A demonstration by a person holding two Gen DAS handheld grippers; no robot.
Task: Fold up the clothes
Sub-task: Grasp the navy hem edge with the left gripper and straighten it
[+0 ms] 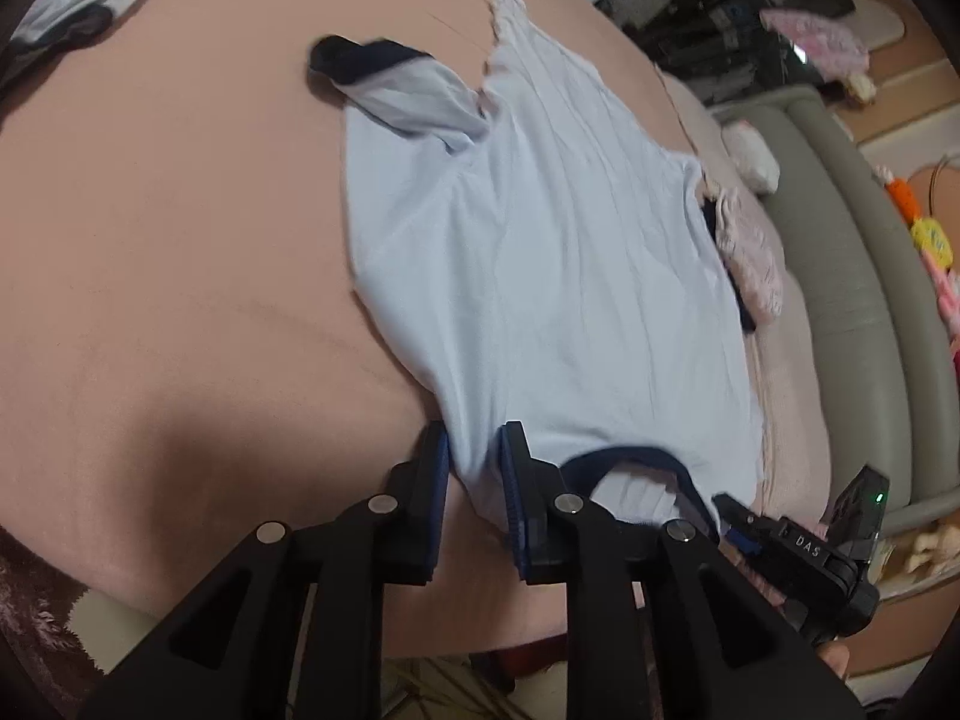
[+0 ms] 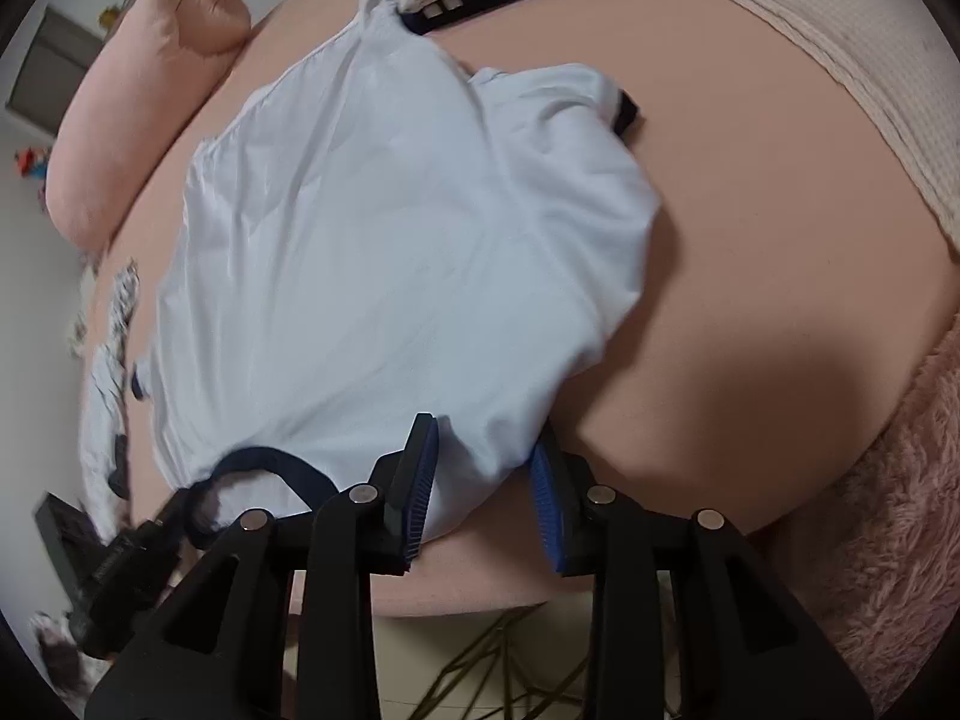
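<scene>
Left wrist view: the left gripper [image 1: 474,480] has its blue-padded fingers [image 1: 516,492] partly apart with a bunched shoulder fold of the light blue T-shirt [image 1: 540,252] between them; whether the pads pinch the cloth cannot be told. The shirt lies spread on the pink bed sheet [image 1: 180,270], its navy-trimmed collar [image 1: 630,456] at the near edge. The right gripper [image 1: 798,546], seen at lower right, bears the letters "DAS".

Right wrist view: the right gripper [image 2: 486,480] straddles the shirt's [image 2: 390,252] other shoulder, fingers [image 2: 420,486] parted wider, cloth between them, grip unclear.
</scene>
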